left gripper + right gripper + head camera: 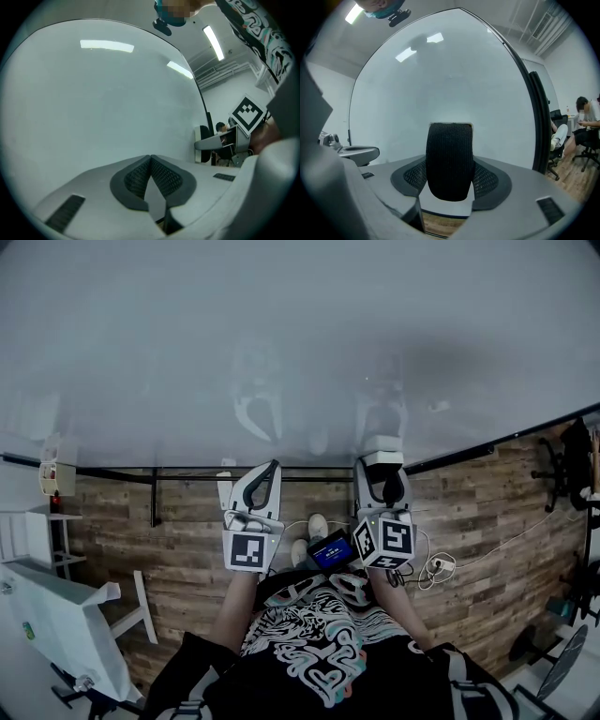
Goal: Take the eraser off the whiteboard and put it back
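Note:
The whiteboard [281, 334] fills the upper head view and stands close in front of both grippers. The eraser [450, 159], black mesh with a white backing, sits flat against the whiteboard [440, 75]. My right gripper [450, 165] holds its jaws wide, with a pad against each side of the eraser. In the head view the eraser [382, 458] is a white block at the tip of the right gripper [382, 471]. My left gripper [272, 466] is level with it to the left, shut and empty. Its pads [140, 176] meet near the board [93, 103].
The board's black frame [539, 122] runs down the right side. Below lies a wood-plank floor [169, 549] with a power strip and cable [441, 565]. A white table [56, 615] stands at the left and office chairs [562, 465] at the right. A seated person [586, 117] is far right.

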`<action>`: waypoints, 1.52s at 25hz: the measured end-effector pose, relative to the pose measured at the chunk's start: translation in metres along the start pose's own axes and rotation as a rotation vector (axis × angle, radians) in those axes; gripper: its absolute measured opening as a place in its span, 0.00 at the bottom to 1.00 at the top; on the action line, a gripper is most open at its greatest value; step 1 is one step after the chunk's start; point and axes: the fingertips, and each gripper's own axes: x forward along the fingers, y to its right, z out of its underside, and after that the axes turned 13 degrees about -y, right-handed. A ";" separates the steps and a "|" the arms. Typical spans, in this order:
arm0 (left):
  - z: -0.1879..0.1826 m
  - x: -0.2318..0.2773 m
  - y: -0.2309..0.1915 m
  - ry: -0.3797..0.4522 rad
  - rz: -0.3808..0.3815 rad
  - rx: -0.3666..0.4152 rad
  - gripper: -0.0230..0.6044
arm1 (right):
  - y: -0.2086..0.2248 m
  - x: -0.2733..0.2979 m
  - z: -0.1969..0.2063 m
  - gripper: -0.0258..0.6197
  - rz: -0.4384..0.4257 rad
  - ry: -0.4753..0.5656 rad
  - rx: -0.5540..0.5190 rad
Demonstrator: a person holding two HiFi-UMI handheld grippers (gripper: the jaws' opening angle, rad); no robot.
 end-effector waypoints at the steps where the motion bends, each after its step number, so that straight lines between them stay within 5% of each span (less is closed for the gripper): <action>1: 0.001 0.000 -0.001 -0.004 -0.006 -0.002 0.08 | 0.000 0.000 0.000 0.45 0.000 0.003 -0.005; 38: 0.010 -0.062 0.041 0.026 0.038 0.022 0.08 | -0.009 -0.084 0.042 0.45 0.024 -0.007 -0.009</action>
